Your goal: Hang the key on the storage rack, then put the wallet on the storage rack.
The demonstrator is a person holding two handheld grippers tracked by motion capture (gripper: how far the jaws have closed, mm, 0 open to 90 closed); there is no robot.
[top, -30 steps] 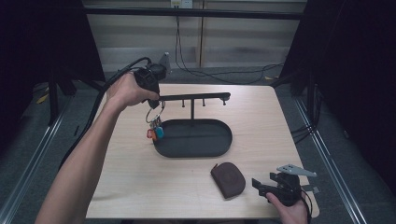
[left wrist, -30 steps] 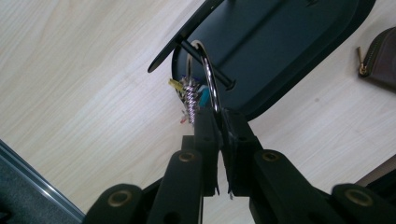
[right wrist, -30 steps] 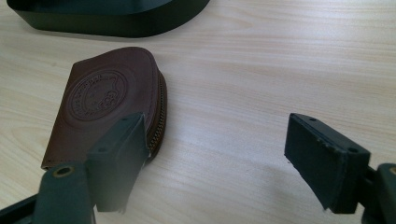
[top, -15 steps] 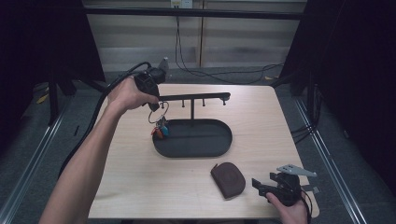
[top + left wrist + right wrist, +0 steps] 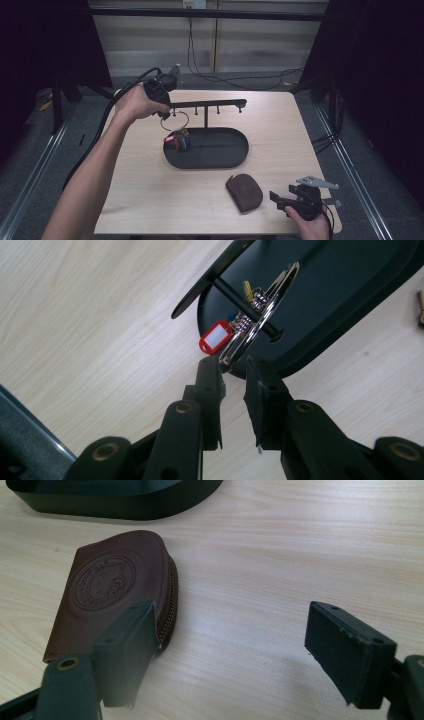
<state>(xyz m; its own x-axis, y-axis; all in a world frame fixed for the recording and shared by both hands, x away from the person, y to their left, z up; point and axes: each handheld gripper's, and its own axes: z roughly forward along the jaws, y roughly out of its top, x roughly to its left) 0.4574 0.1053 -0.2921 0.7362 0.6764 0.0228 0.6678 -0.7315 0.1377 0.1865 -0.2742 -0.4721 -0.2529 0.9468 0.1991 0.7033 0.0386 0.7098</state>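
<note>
One key ring hangs on the rack, with the left gripper right at it.

The one silver key ring [image 5: 260,315] hangs on a peg of the black rack bar [image 5: 207,104], above the left end of the one black oval tray [image 5: 220,159]. One red tag [image 5: 214,338] and a few small keys dangle from it. The left gripper [image 5: 232,367] has its two jaws a little apart, and the ring's bottom edge sits just at the gap between the tips; I cannot tell if they pinch it. One brown pouch [image 5: 115,597] lies flat on the wooden table [image 5: 150,200], near the tray. The right gripper [image 5: 230,645] rests just beside the pouch, jaws spread wide, holding nothing.
</note>
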